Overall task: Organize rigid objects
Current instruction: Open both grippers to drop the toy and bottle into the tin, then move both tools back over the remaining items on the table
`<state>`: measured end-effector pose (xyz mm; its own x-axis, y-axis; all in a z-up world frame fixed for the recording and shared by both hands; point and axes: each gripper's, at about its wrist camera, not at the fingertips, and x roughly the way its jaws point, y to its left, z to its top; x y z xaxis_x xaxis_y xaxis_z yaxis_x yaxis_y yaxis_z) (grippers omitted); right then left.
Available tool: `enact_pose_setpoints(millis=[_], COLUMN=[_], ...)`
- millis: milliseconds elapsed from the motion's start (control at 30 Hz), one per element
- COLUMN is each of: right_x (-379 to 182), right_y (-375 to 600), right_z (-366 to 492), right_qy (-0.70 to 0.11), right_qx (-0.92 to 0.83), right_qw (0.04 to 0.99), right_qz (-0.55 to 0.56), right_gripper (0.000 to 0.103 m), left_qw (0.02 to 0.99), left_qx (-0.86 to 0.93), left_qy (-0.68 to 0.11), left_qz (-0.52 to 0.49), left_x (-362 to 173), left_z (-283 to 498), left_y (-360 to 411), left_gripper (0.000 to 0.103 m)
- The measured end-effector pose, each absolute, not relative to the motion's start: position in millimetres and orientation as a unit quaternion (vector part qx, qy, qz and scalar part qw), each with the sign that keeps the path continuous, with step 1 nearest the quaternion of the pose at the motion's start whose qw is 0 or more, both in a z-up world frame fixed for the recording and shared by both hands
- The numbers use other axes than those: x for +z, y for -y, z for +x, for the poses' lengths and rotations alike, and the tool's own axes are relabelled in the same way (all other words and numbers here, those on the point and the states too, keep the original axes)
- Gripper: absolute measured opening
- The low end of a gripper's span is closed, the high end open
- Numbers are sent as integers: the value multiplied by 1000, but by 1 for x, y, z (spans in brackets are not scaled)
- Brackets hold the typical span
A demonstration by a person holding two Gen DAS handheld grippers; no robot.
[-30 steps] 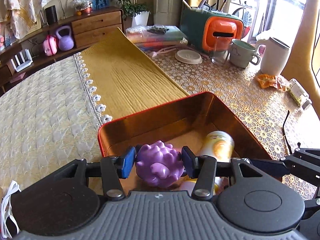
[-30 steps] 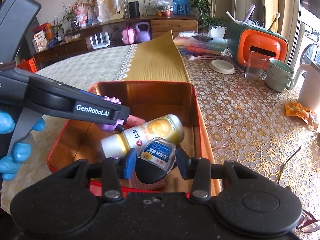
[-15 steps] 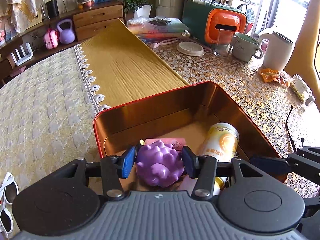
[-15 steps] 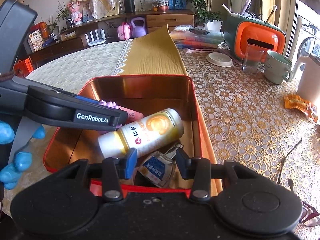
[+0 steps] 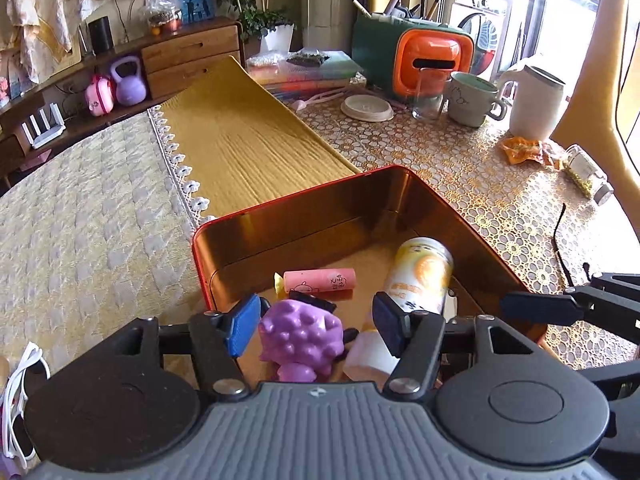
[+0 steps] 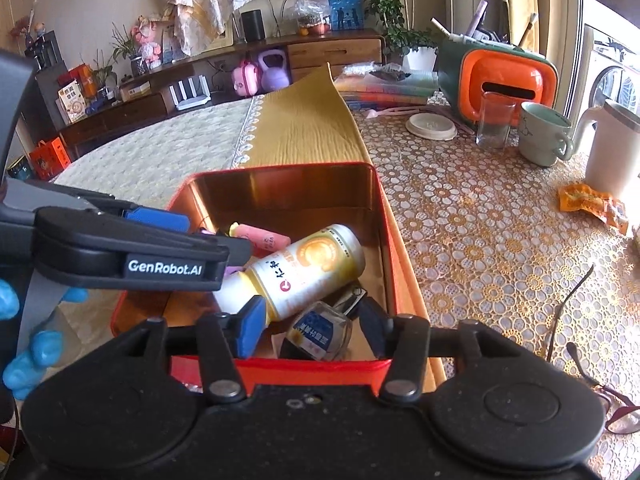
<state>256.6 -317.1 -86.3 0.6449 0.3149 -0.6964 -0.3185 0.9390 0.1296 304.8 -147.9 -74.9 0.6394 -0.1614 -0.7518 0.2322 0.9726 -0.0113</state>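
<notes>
A red tin with a gold inside holds a yellow-white bottle, a pink tube and a purple knobby toy. My left gripper hangs over the tin's near end, its jaws opening. The toy rests between them with a clear gap to the right pad. In the right wrist view my right gripper is over the tin's near rim, jaws opening too. A small glass jar with a blue label lies loose between them beside the bottle.
Glasses lie on the lace cloth right of the tin. White sunglasses sit at the near left. Farther back stand an orange tissue box, a glass, a mug and a white jug. A blue-gloved hand holds the left gripper.
Both pairs of jaws have spread. The purple toy has slipped free of the left pads and sunk into the tin. The jar has dropped from the right pads onto the tin's floor.
</notes>
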Motion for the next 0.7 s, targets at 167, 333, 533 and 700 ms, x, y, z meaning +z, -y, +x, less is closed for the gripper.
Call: enact_pose_setpoints(millis=[167,333,533,700], right_x=[-76,-67,-57,-49], right_y=[315,311,303,295], right_z=[248,236,223,213], right_qy=[-374,-367,-359,-351], right_qx=[177,180,185,191], right_qw=[910,913,915,917], right_qz=[0,7,8,7], right_gripper=[53,58,62,63], left_qw=[908,913,919,922], left_qx=[-115,-110,-112,-114], left_qy=[-400,-393,-378,-370], left_qz=[42,29,19,8], left_x=[-65,-55,-41,-32], left_z=[290,275,256,240], left_y=[141,132,116,101], left_gripper=[61,61,61,61])
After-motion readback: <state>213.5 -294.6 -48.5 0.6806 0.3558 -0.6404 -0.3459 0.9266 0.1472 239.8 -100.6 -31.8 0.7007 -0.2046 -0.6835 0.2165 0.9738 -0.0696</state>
